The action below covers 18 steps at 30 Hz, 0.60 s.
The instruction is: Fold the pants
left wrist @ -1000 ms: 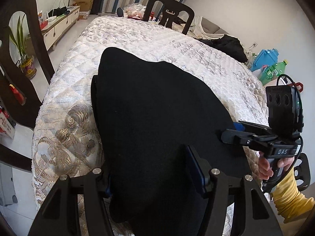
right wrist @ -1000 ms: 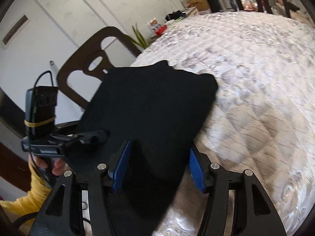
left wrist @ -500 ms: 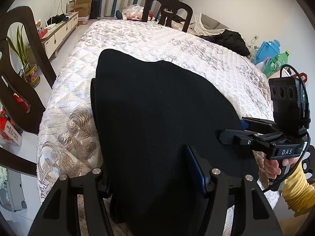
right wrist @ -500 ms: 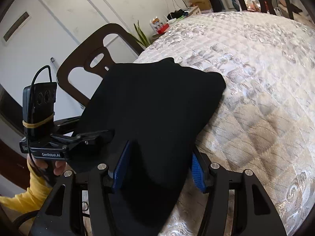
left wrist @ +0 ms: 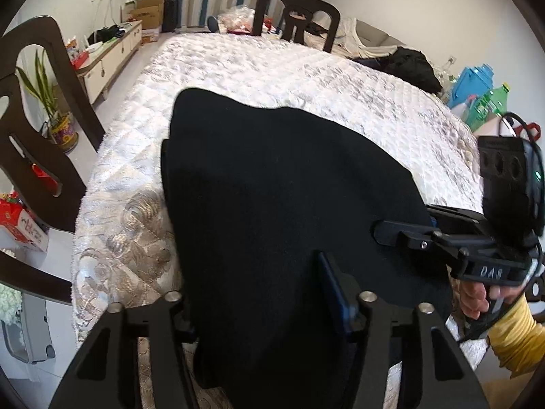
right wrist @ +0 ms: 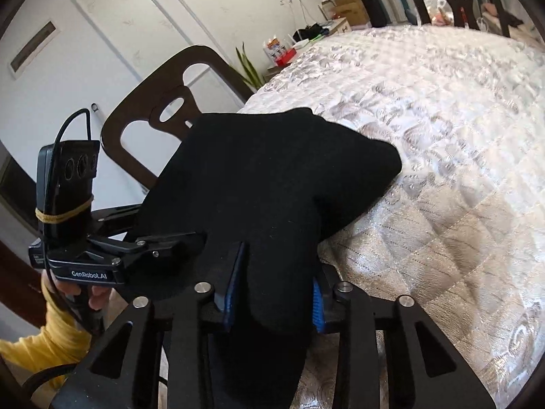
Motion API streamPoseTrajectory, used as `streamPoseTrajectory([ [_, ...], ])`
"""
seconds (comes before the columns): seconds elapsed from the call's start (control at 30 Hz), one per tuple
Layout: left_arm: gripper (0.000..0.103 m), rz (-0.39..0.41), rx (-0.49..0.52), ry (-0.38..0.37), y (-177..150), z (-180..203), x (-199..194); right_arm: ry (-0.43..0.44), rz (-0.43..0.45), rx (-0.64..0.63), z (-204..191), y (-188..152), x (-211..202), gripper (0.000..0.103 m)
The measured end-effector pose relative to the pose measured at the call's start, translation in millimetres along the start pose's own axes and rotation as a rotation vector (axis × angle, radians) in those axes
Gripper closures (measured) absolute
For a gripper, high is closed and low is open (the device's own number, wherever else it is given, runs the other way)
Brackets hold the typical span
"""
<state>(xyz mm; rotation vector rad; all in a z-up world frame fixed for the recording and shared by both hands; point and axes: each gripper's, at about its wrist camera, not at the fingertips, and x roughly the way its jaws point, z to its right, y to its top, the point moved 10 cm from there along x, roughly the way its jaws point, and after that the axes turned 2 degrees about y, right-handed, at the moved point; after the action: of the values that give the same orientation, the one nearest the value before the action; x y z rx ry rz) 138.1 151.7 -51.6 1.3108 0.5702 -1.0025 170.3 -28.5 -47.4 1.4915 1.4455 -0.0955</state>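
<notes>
The pants (left wrist: 282, 211) lay as a flat black bundle on the near end of the surface (left wrist: 306, 78), which was spread with a white quilted cover; their near edge was raised off the cover and gathered into both claws. We judged them soft and fairly thick, with enough weight to sag between two grips and no stiffness to hold a crease unaided. The cloth looked matte, not slippery.

Our left claw (left wrist: 259, 293) held the near edge toward its left side, with cloth filling the gap between the fingers. Our right claw (right wrist: 272, 289) was closed over a bunched tongue of the same edge, its blue pads (right wrist: 233, 286) pressing from both sides. How many layers each claw had pinched we could not tell, since the black fabric hid its own folds.

We judged the sound hold to be at the two near corners, through every layer, well apart, so the edge would stay taut.

A dark chair (right wrist: 163, 109) stood just beside the surface, another (left wrist: 299, 13) at the far end.
</notes>
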Motion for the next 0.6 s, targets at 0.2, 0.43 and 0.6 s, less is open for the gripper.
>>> streamPoseTrajectory([
  [0.2, 0.071, 0.029, -0.025, 0.028, 9, 3, -11, -0.016, 0.067, -0.049, -9, 8, -23, 0.081],
  [0.43, 0.075, 0.051, -0.014, 0.012, 22, 31, -17, -0.021, 0.15, -0.076, -13, 18, -61, 0.083],
  [0.6, 0.075, 0.078, 0.017, -0.028, 38, 66, -17, -0.059, 0.204, -0.061, 1, 25, -94, 0.083],
])
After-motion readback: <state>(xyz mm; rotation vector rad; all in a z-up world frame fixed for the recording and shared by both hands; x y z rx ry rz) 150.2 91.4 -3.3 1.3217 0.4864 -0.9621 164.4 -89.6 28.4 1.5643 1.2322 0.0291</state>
